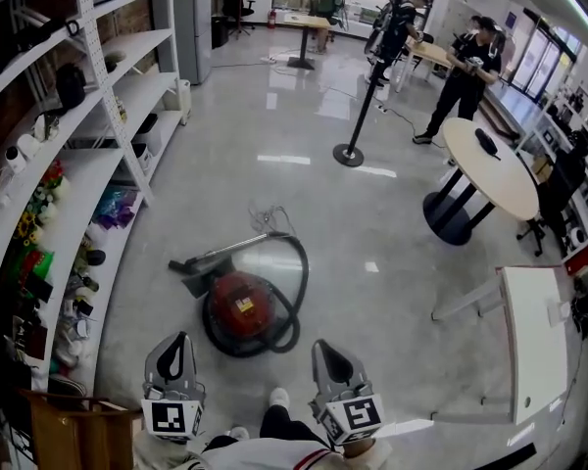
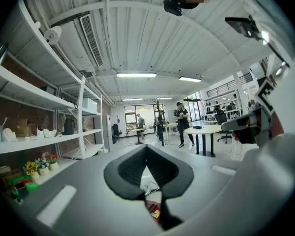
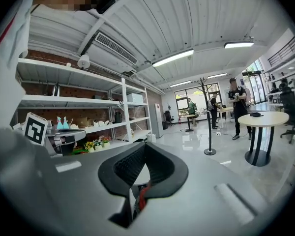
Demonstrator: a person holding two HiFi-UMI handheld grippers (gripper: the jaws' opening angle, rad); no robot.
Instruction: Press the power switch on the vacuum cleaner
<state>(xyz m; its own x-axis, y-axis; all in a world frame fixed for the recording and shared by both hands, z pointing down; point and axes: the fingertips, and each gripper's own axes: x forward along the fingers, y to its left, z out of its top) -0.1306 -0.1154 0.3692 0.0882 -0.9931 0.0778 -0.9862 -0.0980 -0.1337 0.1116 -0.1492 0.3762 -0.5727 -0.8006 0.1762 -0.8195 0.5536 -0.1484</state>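
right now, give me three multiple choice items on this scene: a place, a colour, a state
1. Where is the vacuum cleaner? A on the round table; B on the floor ahead of both grippers; C on a shelf.
2. Its body colour? A red; B blue; C yellow.
3. The left gripper and right gripper? A left grips the hose; B right presses the switch; C both shut, empty, short of the vacuum cleaner.
Answers: B, it sits on the glossy floor; A, its dome is red; C, each gripper view shows jaw tips together, nothing between.
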